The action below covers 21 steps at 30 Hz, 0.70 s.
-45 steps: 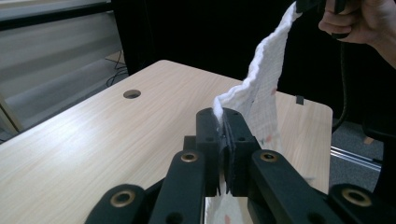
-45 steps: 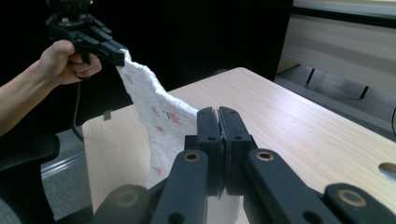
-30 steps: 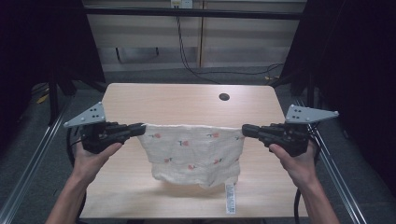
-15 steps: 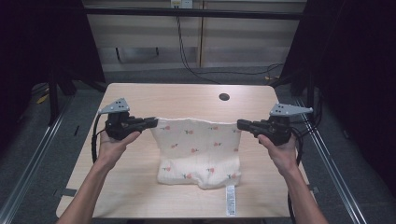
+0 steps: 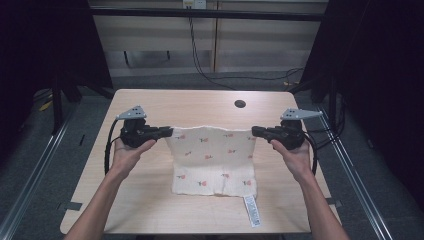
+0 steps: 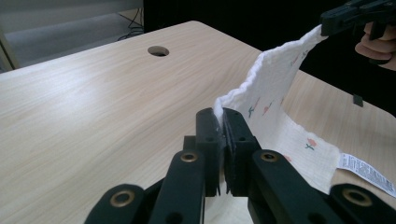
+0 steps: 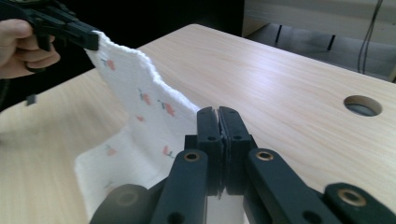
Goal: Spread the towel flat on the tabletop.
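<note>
Cloth stretched between our two grippers, now lower and mostly laid out on the tabletop.
From the left: our left gripper is clenched on the cloth's far left corner and our right gripper on its far right corner; since a second ago both have come down and away from us, so the sagging, bunched cloth has flattened, its near part resting on the tabletop with the white care tag trailing off the near right corner. We judge the spreading nearly done, with only the far edge left to set down. We cannot tell whether that far edge touches the wood, and the pinched corners are hidden inside the shut jaws.
</note>
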Each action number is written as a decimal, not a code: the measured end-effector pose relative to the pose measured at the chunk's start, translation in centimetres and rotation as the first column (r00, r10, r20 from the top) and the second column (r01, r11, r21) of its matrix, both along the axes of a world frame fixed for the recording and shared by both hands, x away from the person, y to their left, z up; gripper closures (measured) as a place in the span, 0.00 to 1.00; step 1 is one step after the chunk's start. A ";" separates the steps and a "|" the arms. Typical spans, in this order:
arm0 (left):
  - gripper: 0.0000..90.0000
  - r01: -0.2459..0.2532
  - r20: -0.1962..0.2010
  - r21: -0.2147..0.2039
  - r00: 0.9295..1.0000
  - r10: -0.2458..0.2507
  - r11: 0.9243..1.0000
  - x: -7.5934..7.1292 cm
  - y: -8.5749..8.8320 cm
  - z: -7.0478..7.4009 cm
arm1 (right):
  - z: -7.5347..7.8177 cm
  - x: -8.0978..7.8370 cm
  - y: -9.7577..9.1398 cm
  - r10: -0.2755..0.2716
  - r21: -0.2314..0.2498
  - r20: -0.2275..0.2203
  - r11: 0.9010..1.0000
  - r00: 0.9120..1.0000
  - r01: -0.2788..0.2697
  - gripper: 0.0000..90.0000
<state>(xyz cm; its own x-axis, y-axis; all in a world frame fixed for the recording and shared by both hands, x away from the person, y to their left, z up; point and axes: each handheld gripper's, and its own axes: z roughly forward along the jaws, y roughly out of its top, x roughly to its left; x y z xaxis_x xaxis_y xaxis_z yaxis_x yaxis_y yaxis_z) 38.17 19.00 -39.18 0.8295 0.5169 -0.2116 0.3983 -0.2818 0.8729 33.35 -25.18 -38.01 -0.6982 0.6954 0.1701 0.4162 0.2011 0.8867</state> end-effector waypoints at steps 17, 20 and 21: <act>0.95 -0.075 -0.120 0.023 0.990 0.077 0.997 4.8 -0.4 -4.5 | -3.5 6.6 1.4 -0.048 -0.111 -0.095 0.993 0.994 0.038 0.98; 0.95 -0.081 -0.126 0.034 0.988 0.085 0.996 5.2 -0.5 -4.8 | -3.8 7.1 1.8 -0.059 -0.139 -0.101 0.989 0.993 0.044 0.98; 0.94 -0.088 -0.122 0.043 0.988 0.093 0.995 5.4 -0.4 -4.9 | -4.0 7.5 1.9 -0.074 -0.129 -0.101 0.990 0.992 0.061 0.98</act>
<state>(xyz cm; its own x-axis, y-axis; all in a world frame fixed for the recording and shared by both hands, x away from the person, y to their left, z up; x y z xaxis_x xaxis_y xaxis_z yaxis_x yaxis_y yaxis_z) 43.56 18.64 -44.03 0.7475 0.5982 -0.2887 0.5277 -0.2708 0.8052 40.84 -23.28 -41.99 -0.6317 0.7609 0.1481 0.5220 0.2763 0.8069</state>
